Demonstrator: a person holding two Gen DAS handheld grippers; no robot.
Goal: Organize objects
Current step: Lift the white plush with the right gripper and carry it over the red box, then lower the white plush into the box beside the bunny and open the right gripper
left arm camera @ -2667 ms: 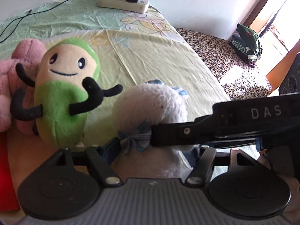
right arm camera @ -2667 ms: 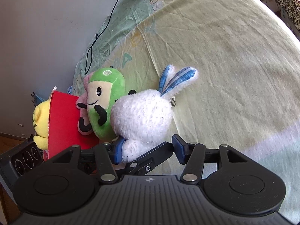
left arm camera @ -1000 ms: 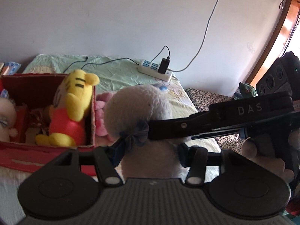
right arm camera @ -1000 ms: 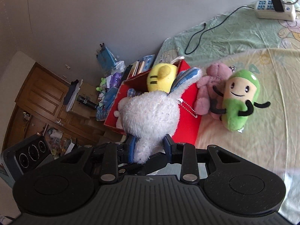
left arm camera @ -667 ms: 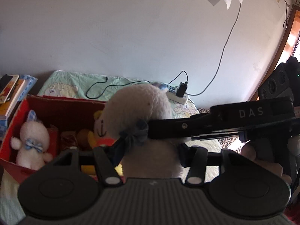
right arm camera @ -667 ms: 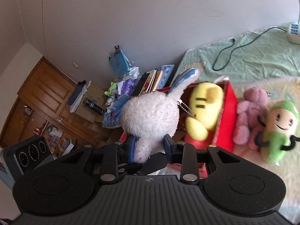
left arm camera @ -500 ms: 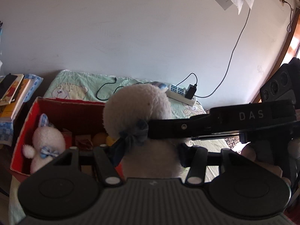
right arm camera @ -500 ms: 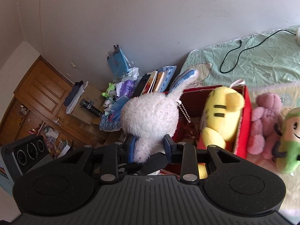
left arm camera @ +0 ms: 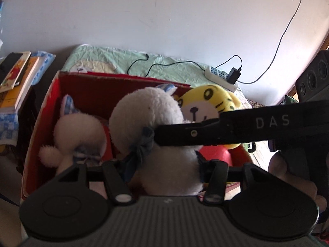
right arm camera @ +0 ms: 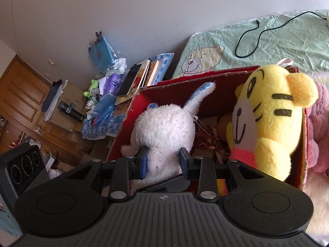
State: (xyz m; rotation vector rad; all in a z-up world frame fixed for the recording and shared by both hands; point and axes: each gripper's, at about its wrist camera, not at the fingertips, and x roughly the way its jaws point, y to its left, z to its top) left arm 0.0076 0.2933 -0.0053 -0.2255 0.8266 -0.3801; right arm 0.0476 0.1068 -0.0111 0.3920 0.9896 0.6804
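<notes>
Red box (right arm camera: 205, 76) with plush toys (right arm camera: 271, 111)

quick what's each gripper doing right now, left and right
Left gripper: shut on the white bunny plush, over the red box.
Right gripper: shut on the same white bunny plush.

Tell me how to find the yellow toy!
Look at the red box on the bed, full of soft toys. The yellow toy sits up at its right end, beside the white bunny that both grippers hold. It is the only one with black tiger stripes, a smiling white face and a red shirt.
</notes>
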